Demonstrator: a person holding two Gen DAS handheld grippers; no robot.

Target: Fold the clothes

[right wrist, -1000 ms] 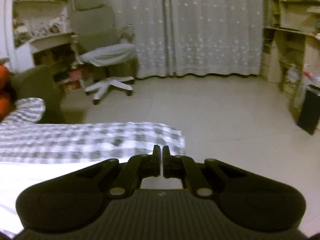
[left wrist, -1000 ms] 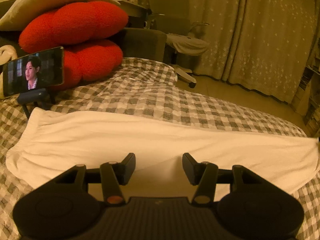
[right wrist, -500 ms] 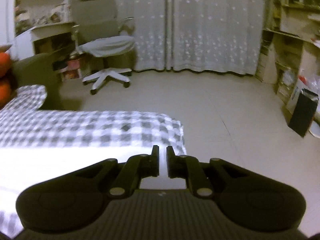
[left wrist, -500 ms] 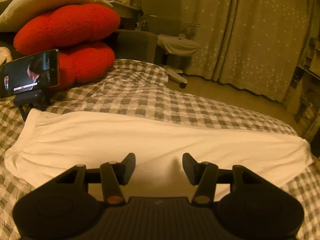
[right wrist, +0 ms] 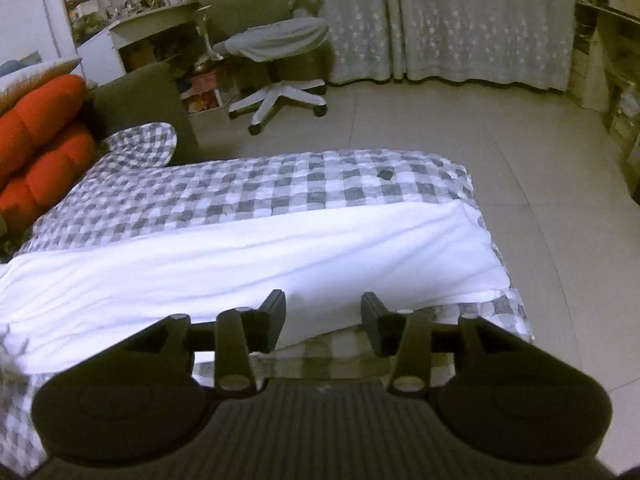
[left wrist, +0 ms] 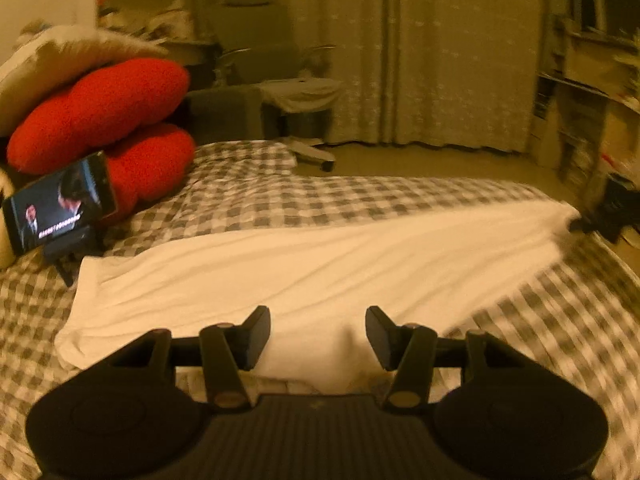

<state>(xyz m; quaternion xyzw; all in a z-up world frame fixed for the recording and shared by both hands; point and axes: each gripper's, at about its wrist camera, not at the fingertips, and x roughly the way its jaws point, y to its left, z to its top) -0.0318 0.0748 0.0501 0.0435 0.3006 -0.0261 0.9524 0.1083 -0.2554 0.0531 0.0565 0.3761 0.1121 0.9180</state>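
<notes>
A long white garment (left wrist: 320, 264) lies flat across the grey checked bed cover (left wrist: 280, 204), running from left to right. My left gripper (left wrist: 318, 320) hovers over the garment's near edge, open, its pads apart from the cloth. In the right wrist view the same garment (right wrist: 240, 264) reaches the bed's right end. My right gripper (right wrist: 323, 304) hangs just above its near edge with the jaws opening. The cloth shows through the gap, and neither pad presses on it.
Red cushions (left wrist: 104, 120) and a pale pillow (left wrist: 60, 60) pile at the bed's left end, with a phone (left wrist: 60, 204) on a stand in front. An office chair (right wrist: 276, 52), desk, curtains (right wrist: 480, 20) and shelves stand beyond. The bed's right edge (right wrist: 516, 300) drops to tiled floor.
The right gripper's jaws went from shut to apart, and it drew back, so more of the bed and garment shows. The left view swung and rolled; its jaws stayed the same.
</notes>
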